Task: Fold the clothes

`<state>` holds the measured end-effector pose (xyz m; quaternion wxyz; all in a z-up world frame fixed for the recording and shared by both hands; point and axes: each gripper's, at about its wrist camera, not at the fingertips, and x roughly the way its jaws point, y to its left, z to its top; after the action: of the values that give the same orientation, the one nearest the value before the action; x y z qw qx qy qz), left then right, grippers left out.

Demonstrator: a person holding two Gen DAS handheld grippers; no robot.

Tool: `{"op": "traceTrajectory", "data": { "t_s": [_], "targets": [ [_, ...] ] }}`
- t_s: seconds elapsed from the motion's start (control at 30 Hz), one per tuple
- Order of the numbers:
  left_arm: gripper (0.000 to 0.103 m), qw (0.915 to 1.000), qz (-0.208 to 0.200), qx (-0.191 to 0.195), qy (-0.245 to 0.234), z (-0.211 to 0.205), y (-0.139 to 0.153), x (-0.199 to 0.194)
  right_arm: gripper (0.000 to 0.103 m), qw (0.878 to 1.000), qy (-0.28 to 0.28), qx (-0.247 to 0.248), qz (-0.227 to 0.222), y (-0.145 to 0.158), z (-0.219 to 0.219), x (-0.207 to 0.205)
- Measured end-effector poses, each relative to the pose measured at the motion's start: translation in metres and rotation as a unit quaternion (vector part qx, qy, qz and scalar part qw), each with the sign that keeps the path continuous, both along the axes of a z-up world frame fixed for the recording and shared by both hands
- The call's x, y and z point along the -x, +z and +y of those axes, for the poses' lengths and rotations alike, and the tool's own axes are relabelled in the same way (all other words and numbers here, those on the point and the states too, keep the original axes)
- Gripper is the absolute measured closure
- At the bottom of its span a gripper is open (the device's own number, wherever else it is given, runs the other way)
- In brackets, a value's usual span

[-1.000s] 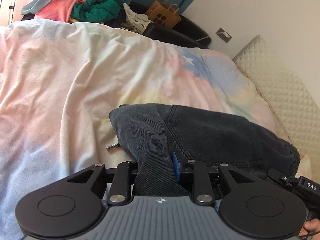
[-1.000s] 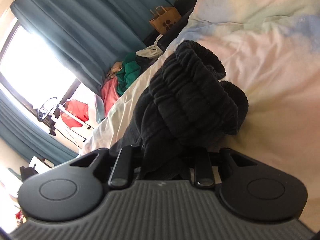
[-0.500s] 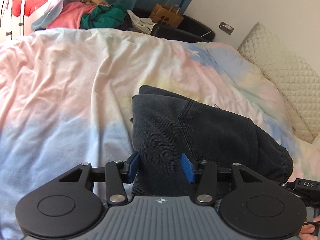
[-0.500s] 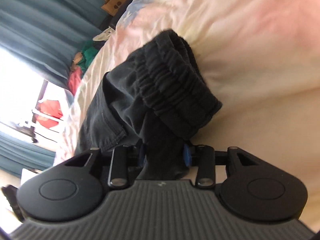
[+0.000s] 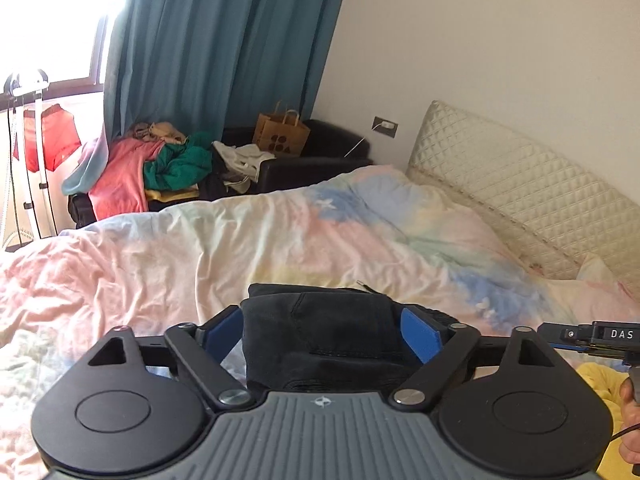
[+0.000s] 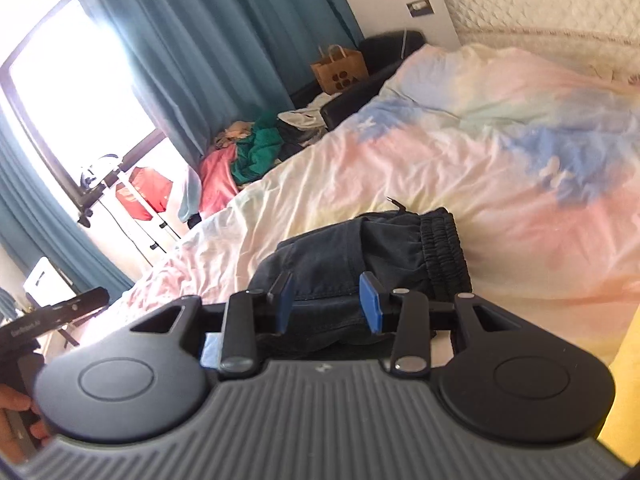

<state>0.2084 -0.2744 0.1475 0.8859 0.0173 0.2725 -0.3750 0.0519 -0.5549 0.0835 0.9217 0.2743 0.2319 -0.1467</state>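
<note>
The bed (image 5: 200,248) has the dark pants (image 6: 360,248) sitting on it as a compact folded bundle. They look soft, thickish and floppy, so I'd grab across the whole stack, not the stretchy waistband (image 6: 444,248). Left gripper (image 5: 322,330) and right gripper (image 6: 326,300) are both spread wide, holding nothing.

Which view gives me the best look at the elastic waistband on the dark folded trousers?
The right wrist view: the gathered elastic waistband runs along the right edge of the dark folded trousers, in plain sight. In the left wrist view the trousers lie between the open fingers, with only a sliver of waistband behind the right finger.
</note>
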Motion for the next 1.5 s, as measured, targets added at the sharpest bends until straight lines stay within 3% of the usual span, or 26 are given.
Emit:
{"op": "traceTrajectory", "data": {
  "t_s": [0.03, 0.1, 0.17, 0.23, 0.57, 0.67, 0.9, 1.13, 1.5],
  "targets": [
    [0.007, 1.0000, -0.007, 0.002, -0.002, 0.008, 0.011, 0.014, 0.061, 1.000, 0.005, 0.016, -0.004, 0.010, 0.012, 0.008],
    [0.000, 0.9997, -0.023, 0.008, -0.001, 0.023, 0.025, 0.039, 0.046, 0.999, 0.015, 0.049, -0.014, 0.025, 0.037, 0.026],
    [0.000, 0.9987, -0.044, 0.025, -0.006, 0.041, 0.033, 0.062, 0.020, 0.996, 0.018, 0.079, -0.026, 0.035, 0.060, 0.042],
    [0.000, 0.9984, -0.051, 0.022, 0.001, 0.059, 0.037, 0.084, 0.014, 0.994, 0.017, 0.104, -0.037, 0.040, 0.081, 0.056],
    [0.000, 0.9931, -0.096, -0.025, 0.062, 0.107, -0.007, 0.155, 0.014, 0.983, 0.003, 0.178, -0.053, 0.008, 0.155, 0.098],
    [0.000, 0.9905, -0.110, -0.023, 0.080, 0.112, -0.027, 0.173, 0.014, 0.982, -0.004, 0.180, -0.056, -0.009, 0.168, 0.104],
    [0.000, 0.9902, -0.120, 0.000, 0.072, 0.113, -0.050, 0.201, 0.014, 0.980, -0.015, 0.194, -0.043, -0.037, 0.185, 0.106],
    [0.000, 0.9909, -0.114, -0.001, 0.072, 0.111, -0.057, 0.199, 0.014, 0.979, -0.017, 0.203, -0.023, -0.055, 0.192, 0.098],
    [0.000, 0.9910, -0.107, -0.010, 0.079, 0.112, -0.064, 0.189, 0.014, 0.978, -0.028, 0.205, -0.015, -0.058, 0.199, 0.096]
  ]
}}
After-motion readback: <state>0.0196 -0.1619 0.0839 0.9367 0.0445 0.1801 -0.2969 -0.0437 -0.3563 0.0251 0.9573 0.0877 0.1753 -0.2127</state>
